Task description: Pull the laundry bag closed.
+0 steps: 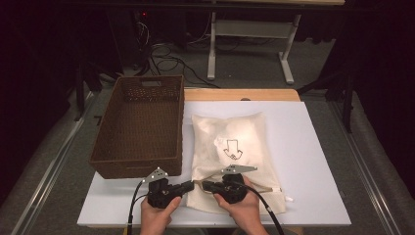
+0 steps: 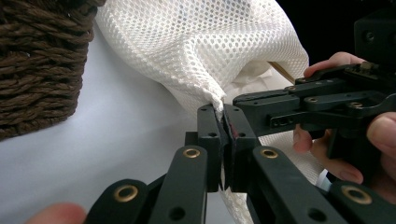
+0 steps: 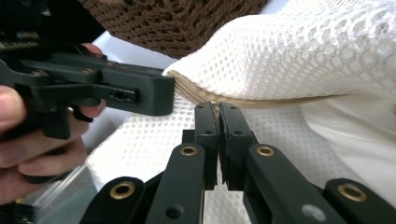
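Both my grippers, left gripper [image 2: 223,122] and right gripper [image 3: 218,119], pinch the mesh bag [image 1: 230,142] mouth edge. Thin bites, probably; a hard pull could slip the mesh free.

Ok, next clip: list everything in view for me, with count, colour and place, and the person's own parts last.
mesh bag: one, white with a black arrow print, lying on the board right of the basket, its near edge pinched by both grippers.
basket: one, brown woven, on the board's left side.
board: one, white, covering the tabletop.
table: one, light wood, edge showing behind the board.
white frame: one, on the floor behind the table.
cables: several, black, on the floor behind the basket.
left gripper: one, black, shut on the bag's edge.
right gripper: one, black, shut on the bag's tan seam.
hands: two, at the bottom edge.
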Action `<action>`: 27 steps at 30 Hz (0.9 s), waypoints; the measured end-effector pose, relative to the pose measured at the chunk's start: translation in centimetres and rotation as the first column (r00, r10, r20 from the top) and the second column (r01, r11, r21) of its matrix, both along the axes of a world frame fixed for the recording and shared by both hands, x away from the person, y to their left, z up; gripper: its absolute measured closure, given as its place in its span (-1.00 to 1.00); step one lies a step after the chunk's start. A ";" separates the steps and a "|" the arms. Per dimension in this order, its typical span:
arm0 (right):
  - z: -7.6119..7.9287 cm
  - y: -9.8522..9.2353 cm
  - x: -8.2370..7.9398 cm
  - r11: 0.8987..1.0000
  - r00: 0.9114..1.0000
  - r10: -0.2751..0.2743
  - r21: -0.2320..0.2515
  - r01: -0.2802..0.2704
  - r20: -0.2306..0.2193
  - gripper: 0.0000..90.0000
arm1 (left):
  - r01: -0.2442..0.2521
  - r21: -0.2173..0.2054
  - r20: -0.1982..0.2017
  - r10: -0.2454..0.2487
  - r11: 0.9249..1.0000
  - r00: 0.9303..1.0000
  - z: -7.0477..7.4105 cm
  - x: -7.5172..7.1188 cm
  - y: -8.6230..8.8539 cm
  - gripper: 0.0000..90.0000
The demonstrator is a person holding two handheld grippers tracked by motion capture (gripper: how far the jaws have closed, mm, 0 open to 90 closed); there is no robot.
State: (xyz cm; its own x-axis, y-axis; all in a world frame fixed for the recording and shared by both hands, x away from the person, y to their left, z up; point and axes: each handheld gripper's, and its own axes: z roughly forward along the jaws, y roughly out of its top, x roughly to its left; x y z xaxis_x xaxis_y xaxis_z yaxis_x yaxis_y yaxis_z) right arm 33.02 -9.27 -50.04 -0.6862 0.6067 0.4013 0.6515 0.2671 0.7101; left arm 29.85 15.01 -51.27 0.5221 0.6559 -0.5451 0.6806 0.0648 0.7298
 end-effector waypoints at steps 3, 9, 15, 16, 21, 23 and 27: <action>-0.2 0.1 0.0 1.000 1.000 0.002 -0.012 -0.002 0.007 0.95 | 0.002 0.004 -0.003 -0.002 1.000 1.000 -0.1 0.0 0.0 0.93; -0.7 -0.4 0.3 0.998 1.000 -0.026 -0.055 0.027 0.005 0.95 | -0.015 -0.009 -0.003 0.015 1.000 1.000 0.0 0.0 0.4 0.93; -0.9 -1.2 0.2 0.995 0.999 -0.043 -0.093 0.046 0.029 0.95 | -0.030 0.058 0.006 0.030 0.998 1.000 0.0 -0.1 0.2 0.93; -0.8 -1.4 0.1 0.994 0.998 -0.051 -0.096 0.054 0.026 0.95 | -0.031 0.061 0.007 0.031 0.998 0.999 0.0 -0.1 0.3 0.93; -0.7 -2.6 -0.1 0.995 0.998 -0.062 -0.079 0.065 0.032 0.95 | -0.029 0.066 0.011 0.029 0.997 1.000 0.0 -0.2 0.2 0.93; -0.7 -2.8 -0.4 0.995 0.998 -0.050 -0.088 0.053 0.041 0.95 | -0.024 0.083 0.013 0.023 0.996 1.000 0.0 -0.2 0.2 0.93; -0.7 -3.1 -0.5 0.995 0.998 -0.042 -0.086 0.047 0.056 0.95 | -0.026 0.096 0.015 0.025 0.995 1.000 0.0 -0.3 0.0 0.93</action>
